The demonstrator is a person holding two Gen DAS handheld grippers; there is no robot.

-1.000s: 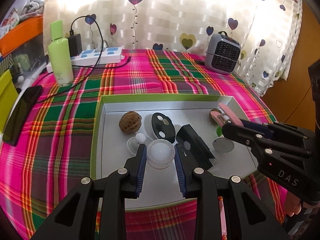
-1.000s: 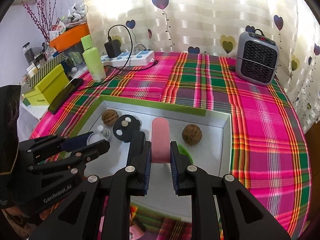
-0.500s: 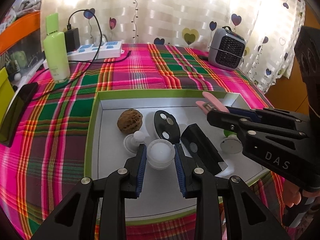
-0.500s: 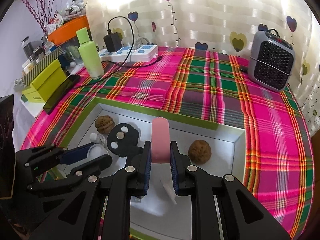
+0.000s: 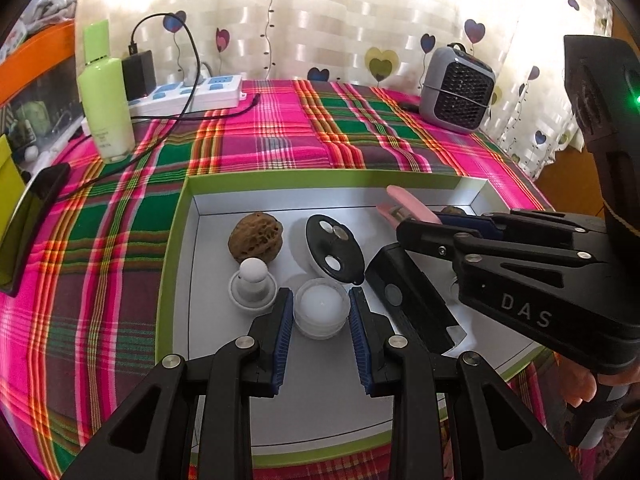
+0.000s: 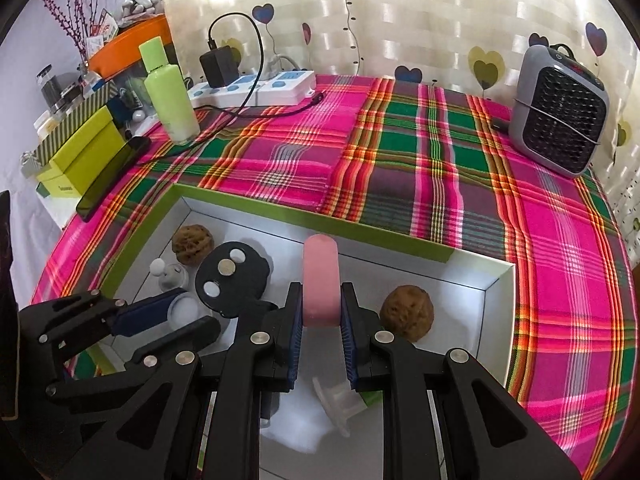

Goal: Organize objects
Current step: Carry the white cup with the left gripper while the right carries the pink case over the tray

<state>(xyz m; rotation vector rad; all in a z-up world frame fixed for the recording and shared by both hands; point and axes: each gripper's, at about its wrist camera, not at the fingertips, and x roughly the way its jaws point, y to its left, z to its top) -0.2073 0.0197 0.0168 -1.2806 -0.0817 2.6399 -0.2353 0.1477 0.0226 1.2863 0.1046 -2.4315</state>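
Observation:
A white box lid with a green rim (image 5: 176, 240) lies on the plaid table and holds small objects. My left gripper (image 5: 321, 307) is shut on a small round white jar (image 5: 320, 308) and holds it over the tray floor. My right gripper (image 6: 320, 312) is shut on a pink clip-like object (image 6: 320, 280), which also shows in the left wrist view (image 5: 408, 205), raised above the tray. In the tray are two walnuts (image 5: 255, 236) (image 6: 406, 312), a black oval disc (image 5: 334, 248), a small white knobbed piece (image 5: 252, 284) and a black rectangular block (image 5: 412, 304).
A green bottle (image 5: 105, 92), a power strip with charger (image 5: 188, 92) and a dark phone (image 5: 32, 216) sit at the left. A grey mini heater (image 5: 458, 96) stands at the back right. Yellow-green boxes (image 6: 80, 152) lie off the table's left edge.
Both grippers have risen and shifted forward with their objects. The jar is now held off the tray floor. The pink clip has moved toward the tray's far wall.

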